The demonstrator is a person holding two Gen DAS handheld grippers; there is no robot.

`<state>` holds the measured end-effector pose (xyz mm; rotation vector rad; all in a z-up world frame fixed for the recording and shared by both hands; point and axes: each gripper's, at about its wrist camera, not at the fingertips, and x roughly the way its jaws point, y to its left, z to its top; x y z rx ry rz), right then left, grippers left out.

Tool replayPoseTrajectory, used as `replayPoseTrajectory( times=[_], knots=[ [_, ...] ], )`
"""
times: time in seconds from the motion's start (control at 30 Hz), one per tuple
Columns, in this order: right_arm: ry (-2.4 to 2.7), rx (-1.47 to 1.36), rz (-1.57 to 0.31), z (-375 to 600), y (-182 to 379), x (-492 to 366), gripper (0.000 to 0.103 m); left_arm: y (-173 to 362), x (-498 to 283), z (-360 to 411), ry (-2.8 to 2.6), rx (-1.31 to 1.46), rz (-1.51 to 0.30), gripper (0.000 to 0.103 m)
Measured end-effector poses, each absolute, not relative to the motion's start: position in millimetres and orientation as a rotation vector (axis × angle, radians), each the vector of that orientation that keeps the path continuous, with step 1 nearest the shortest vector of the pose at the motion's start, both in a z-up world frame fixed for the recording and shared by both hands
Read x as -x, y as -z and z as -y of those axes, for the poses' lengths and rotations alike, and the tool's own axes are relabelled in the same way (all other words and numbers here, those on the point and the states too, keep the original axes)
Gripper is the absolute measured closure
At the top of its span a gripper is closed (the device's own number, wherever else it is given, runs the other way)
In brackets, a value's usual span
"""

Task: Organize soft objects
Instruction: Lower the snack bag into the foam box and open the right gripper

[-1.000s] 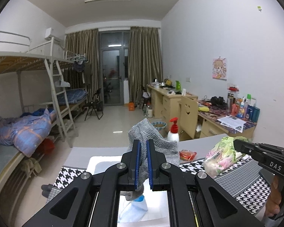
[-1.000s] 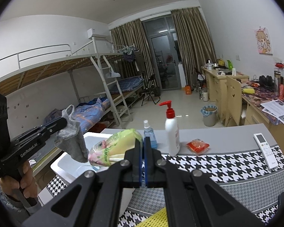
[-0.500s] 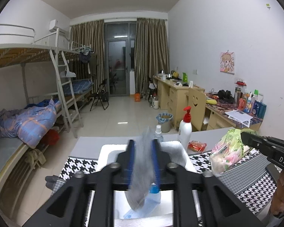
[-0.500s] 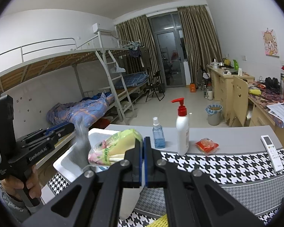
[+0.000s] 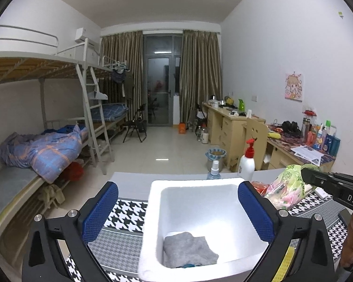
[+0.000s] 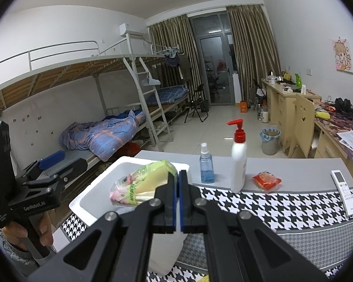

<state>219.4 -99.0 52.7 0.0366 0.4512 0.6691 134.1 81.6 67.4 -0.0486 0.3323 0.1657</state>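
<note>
Now the left tool (image 5: 177, 208), its jaws just spread, has dropped the grey cloth (image 5: 188, 249) into the white bin (image 5: 153, 223) below; the right tool (image 6: 178, 196) pinches the snack bag (image 6: 141, 183).

Left gripper (image 5: 177, 208) jaws just opened wide; right gripper (image 6: 178, 196) clamped.

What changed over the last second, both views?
The left tool has just opened its jaws wide and let go of the grey cloth, which dropped into the white box and now lies on its bottom. The right tool stays shut on the green bag, held over the box. Bottles, red packet and remote are unmoved.
</note>
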Motion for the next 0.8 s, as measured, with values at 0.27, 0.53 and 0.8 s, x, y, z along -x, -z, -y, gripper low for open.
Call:
replayPoseTrajectory(
  times=[0.27, 0.53, 0.8],
  knots=[
    [-0.695, -0.017, -0.458, 82.5, -51.6, -218.2, 0.099, -66.4, -123.7, -95.0, -0.204, 0.059, -0.317, 0.001],
    [-0.720, 0.011, -0.473, 62.7, -49.3, -217.5, 0.099, -64.1, -112.9, -104.8, -0.229, 0.064, -0.305, 0.001],
    [-0.746, 0.047, -0.498, 42.1, -46.2, -218.2, 0.099, -60.0, -105.3, -111.0, -0.235, 0.064, -0.300, 0.001]
  ],
)
